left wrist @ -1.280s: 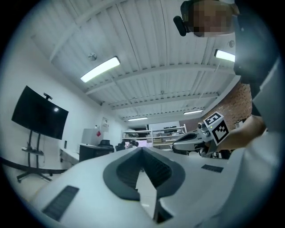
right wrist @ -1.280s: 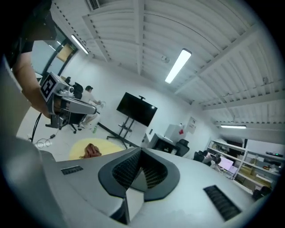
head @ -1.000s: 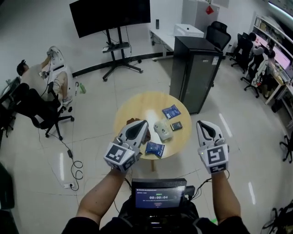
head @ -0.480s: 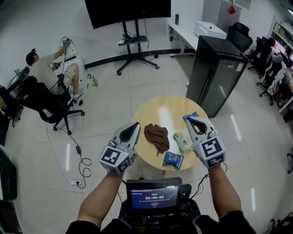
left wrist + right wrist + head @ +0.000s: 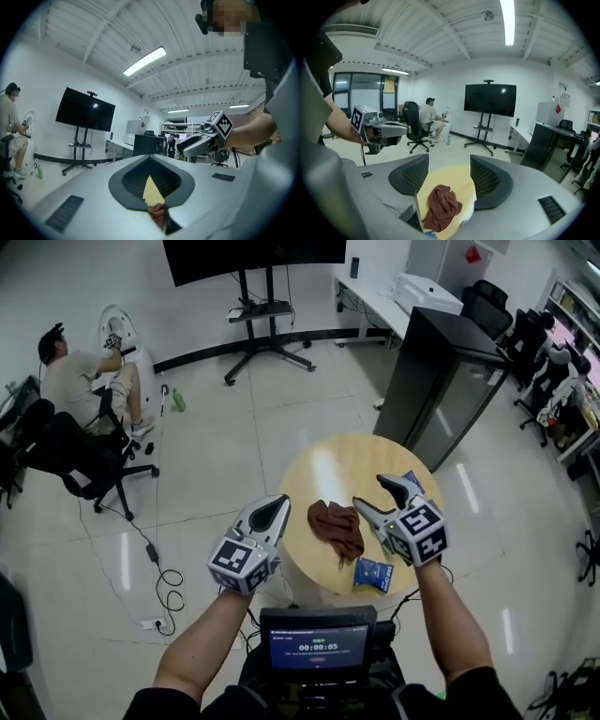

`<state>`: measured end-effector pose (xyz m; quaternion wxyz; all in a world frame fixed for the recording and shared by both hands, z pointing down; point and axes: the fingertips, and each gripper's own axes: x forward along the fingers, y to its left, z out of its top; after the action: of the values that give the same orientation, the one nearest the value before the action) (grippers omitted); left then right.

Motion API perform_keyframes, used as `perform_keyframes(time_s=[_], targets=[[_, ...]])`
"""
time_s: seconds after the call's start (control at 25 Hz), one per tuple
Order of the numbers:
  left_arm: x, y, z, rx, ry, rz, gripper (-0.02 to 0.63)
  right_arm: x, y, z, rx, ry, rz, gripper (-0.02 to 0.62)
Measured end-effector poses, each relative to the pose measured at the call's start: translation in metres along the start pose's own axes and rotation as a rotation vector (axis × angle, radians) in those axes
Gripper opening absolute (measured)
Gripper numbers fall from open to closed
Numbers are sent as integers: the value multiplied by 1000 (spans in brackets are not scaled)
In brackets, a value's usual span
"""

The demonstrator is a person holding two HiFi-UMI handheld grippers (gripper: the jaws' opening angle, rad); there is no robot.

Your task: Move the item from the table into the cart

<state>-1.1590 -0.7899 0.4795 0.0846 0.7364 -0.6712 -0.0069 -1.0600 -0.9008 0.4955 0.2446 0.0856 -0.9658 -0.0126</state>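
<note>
Both forearms reach forward. The left gripper (image 5: 272,505) hangs off the round pale-wood tabletop's (image 5: 323,465) edge, fingers seemingly together. The right gripper (image 5: 373,493) is over it, fingers just opening and empty, with the crumpled brown cloth (image 5: 336,526) lying ahead on the tabletop.

Surface: we see a round pale-wood table (image 5: 328,465) on glossy floor (image 5: 234,446) | Middle: crumpled brown cloth (image 5: 336,526) | Near edge: blue packet (image 5: 374,574) | Right: second blue packet (image 5: 413,482), partly hidden

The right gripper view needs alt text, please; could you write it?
The right gripper, fingers just opened and holding nothing, looks down at a brown cloth on a round table. The left gripper hovers at left; a person sits beyond.
</note>
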Motion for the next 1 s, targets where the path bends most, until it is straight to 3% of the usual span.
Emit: perform_keyframes(time_s=[0.24, 0.32, 0.68, 1.0], targets=[[24, 47, -56, -53, 101, 68, 2, 93, 0, -66, 18, 199, 114, 289], [42, 56, -79, -82, 141, 86, 2, 118, -8, -96, 17, 270, 143, 366], [94, 95, -214, -205, 420, 178, 15, 209, -27, -211, 77, 478, 217, 367], [123, 106, -255, -260, 510, 189, 17, 258, -46, -271, 57, 599, 240, 367]])
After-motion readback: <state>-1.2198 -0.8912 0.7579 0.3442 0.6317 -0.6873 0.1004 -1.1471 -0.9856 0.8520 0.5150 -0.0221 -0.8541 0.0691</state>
